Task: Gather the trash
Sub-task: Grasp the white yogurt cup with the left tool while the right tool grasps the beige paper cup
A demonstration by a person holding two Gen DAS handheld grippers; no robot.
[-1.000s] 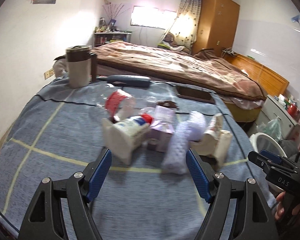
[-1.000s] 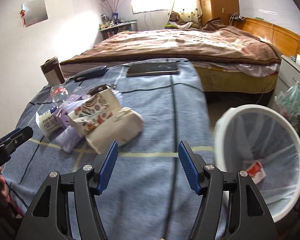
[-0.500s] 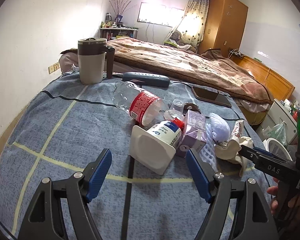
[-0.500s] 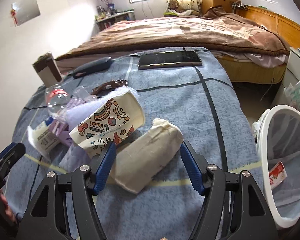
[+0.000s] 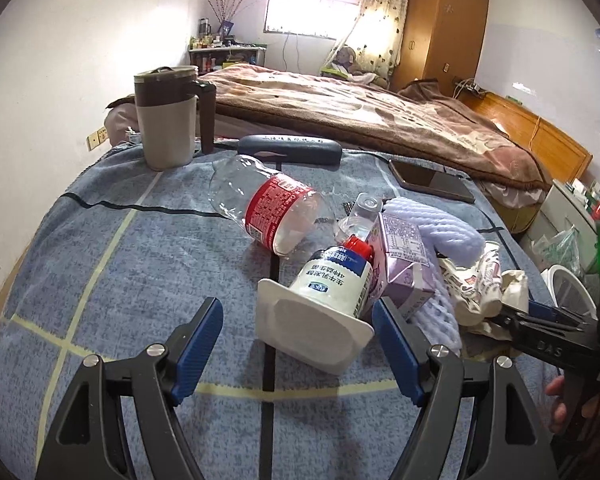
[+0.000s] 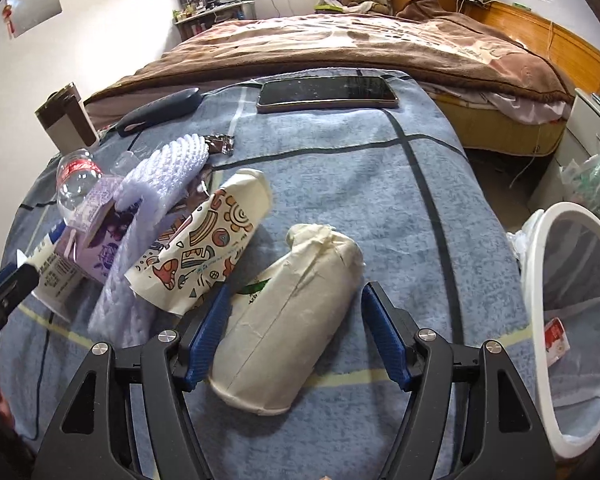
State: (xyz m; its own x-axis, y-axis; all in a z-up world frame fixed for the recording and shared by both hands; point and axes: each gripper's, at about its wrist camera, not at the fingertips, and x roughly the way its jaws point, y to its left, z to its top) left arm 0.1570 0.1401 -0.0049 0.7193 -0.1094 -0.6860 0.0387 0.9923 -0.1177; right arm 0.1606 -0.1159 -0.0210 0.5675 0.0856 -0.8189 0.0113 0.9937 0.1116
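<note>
Cream paper cup (image 6: 288, 320) lies (on its side) between the open right hand-held gripper (image 6: 292, 340) jaws.

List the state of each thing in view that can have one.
left tongs: open, yogurt bottle's base just ahead
right tongs: open around the cream packet, jaws just widened
yogurt bottle: on its side, capped
clear bottle: lying down, empty
cream packet: crumpled, lying
paper cup: toppled
mug: upright, lidded
bin: lined

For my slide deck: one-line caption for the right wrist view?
Open right gripper straddling a cream paper cup beside the white bin.
</note>
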